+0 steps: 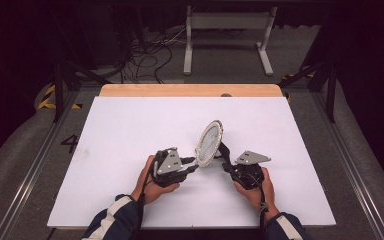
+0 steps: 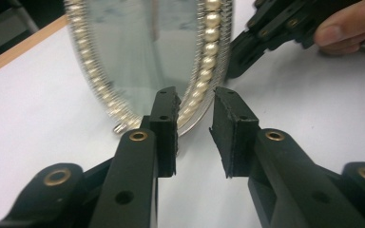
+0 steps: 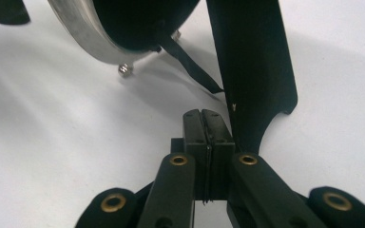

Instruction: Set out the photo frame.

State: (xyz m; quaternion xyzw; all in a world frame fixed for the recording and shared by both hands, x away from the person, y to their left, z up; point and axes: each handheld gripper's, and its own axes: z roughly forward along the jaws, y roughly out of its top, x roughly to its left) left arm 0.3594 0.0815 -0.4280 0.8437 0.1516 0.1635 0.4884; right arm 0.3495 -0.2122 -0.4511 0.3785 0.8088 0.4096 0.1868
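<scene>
**Two hand-held grippers at a pearl-rimmed mirror**

Two hand-held grippers meet near the middle of the white table point(image 1: 130, 130). On the floor to the table's left, a dark "4" point(image 1: 70, 143) can be read; no other writing or brand is legible.

The left hand-held gripper point(image 1: 192, 163), gripped by the person's left hand point(image 1: 150, 185), points right toward the oval mirror point(image 1: 209, 142). In the left gripper view its jaws stand a little apart with nothing between them, the left jaw just in front of the mirror's lower rim; whether it touches the rim cannot be told. That rim is a row of pearl beads point(image 2: 208, 52) set in silver metal.

The mirror stands tilted on the table between the two tools, its glass facing the left one.

The right hand-held gripper point(image 1: 228, 165), in the right hand point(image 1: 257, 192), sits behind the mirror. In the right gripper view its jaws are pressed together, just beside the black back stand point(image 3: 252, 66); whether they pinch anything cannot be told. A thin black strap point(image 3: 190, 64) runs from the mirror's back to that stand.
</scene>
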